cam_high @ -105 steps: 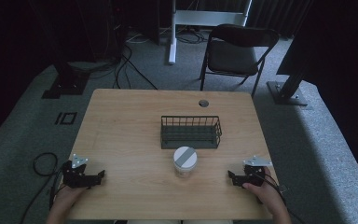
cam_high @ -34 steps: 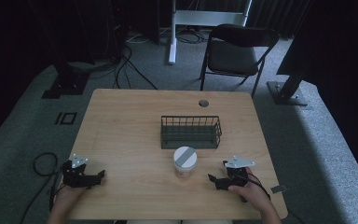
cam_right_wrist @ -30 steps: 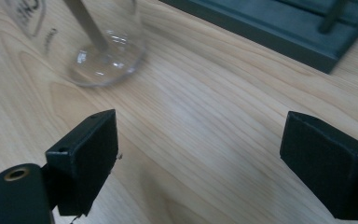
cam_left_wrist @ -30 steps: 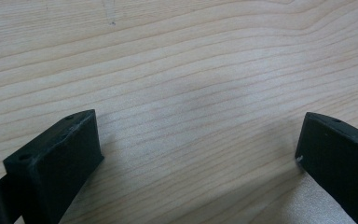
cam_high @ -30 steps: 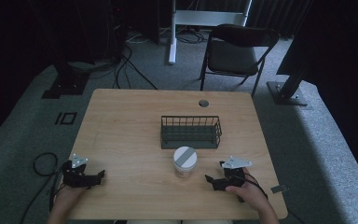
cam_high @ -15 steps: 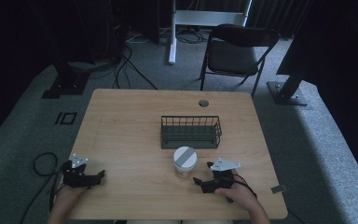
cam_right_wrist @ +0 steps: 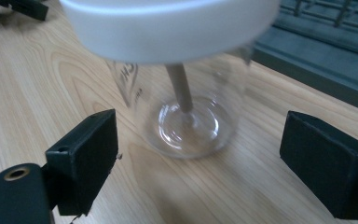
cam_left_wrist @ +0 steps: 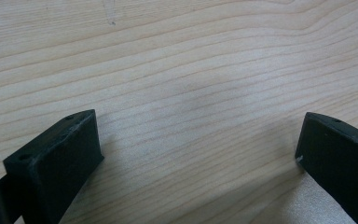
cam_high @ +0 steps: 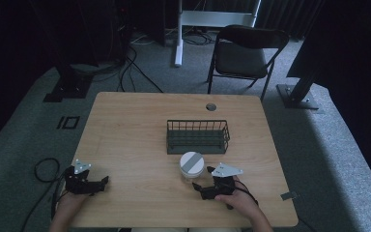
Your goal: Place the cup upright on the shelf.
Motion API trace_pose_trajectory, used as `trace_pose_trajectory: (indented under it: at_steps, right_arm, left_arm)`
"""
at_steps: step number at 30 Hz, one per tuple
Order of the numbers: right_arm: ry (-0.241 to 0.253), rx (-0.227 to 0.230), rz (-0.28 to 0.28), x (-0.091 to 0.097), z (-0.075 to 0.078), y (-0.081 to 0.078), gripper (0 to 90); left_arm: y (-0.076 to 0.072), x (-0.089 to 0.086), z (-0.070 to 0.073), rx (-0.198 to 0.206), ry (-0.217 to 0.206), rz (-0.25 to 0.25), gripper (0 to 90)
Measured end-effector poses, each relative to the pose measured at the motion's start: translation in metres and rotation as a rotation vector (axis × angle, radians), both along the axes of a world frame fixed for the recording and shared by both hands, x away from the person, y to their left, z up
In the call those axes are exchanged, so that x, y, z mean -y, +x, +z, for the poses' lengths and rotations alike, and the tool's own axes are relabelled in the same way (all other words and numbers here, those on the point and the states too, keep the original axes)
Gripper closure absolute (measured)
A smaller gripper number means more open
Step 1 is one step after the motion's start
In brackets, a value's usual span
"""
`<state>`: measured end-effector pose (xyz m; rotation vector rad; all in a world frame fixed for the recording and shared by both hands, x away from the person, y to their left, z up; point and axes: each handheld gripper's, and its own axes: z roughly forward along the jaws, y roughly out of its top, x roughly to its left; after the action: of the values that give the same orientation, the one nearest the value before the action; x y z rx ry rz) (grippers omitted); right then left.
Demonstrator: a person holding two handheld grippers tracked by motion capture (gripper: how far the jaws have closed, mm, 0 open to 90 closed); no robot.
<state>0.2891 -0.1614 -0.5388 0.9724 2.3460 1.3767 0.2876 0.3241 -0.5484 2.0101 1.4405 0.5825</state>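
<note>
One clear jar (cam_high: 192, 167) with white lid (cam_right_wrist: 168, 25) stands on the desk (cam_high: 125, 130), just in front of one wire basket (cam_high: 198, 136). Right gripper (cam_high: 204, 189) has slid in from the desk's right edge, fingers (cam_right_wrist: 81, 158) spread, jar nearly between them; grasp looks next. Something thin inside, maybe a stick. Left gripper (cam_high: 99, 182) unmoved, released.

My right gripper (cam_high: 199, 187) lies low with its jaws spread wide, my hand (cam_high: 239, 200) closed around its rear. My left gripper (cam_high: 102, 181) is also spread wide, flat and level, held from behind by my left hand (cam_high: 67, 205).
</note>
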Motion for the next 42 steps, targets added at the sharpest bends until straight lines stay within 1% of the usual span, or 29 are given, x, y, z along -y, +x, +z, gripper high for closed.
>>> trace_pose_trajectory:
  at_steps: [3,4,8,10,22,24,25,29,34,38,39,42]
  right_arm:
    - [0.008,0.000,-0.008,-0.003,0.000,0.000,11.1]
    - [0.017,0.010,-0.013,-0.007,0.001,0.001,11.1]
    - [0.032,0.011,-0.009,-0.011,0.002,0.002,11.1]
    - [0.040,0.014,-0.016,-0.012,0.003,0.002,11.1]
    - [0.054,0.032,-0.021,-0.022,0.005,0.007,11.1]
    - [0.068,0.034,-0.023,-0.024,0.005,0.008,11.1]
    - [0.072,0.030,-0.022,-0.025,0.005,0.008,11.0]
    - [0.080,0.039,-0.028,-0.028,0.005,0.010,11.0]
    - [0.075,0.060,-0.035,-0.032,0.006,0.011,11.1]
    - [0.074,0.059,-0.037,-0.033,0.005,0.011,11.1]
    - [0.068,0.065,-0.044,-0.034,0.005,0.011,13.7]
    - [0.072,0.062,-0.046,-0.034,0.005,0.012,13.7]
  left_arm:
    - [0.000,0.000,0.000,0.000,0.000,0.000,0.1]
    - [0.000,0.000,0.000,0.000,0.000,0.000,0.2]
    - [0.000,0.000,0.000,0.000,0.000,0.000,0.1]
    - [0.000,0.000,0.000,0.000,0.000,0.000,0.1]
    - [0.000,0.000,0.000,0.001,-0.002,0.001,0.2]
    - [0.000,0.000,0.000,0.001,-0.002,0.001,0.2]
    - [0.000,0.000,0.000,0.001,-0.002,0.001,0.1]
    - [0.000,0.000,0.000,0.001,-0.002,0.001,0.2]
    - [0.000,0.000,0.000,0.001,-0.002,0.001,0.2]
    - [0.000,0.000,0.000,0.001,-0.002,0.001,0.1]
    - [0.000,0.000,0.000,0.001,-0.002,0.001,0.1]
    - [0.000,0.000,0.000,0.001,-0.002,0.001,0.2]
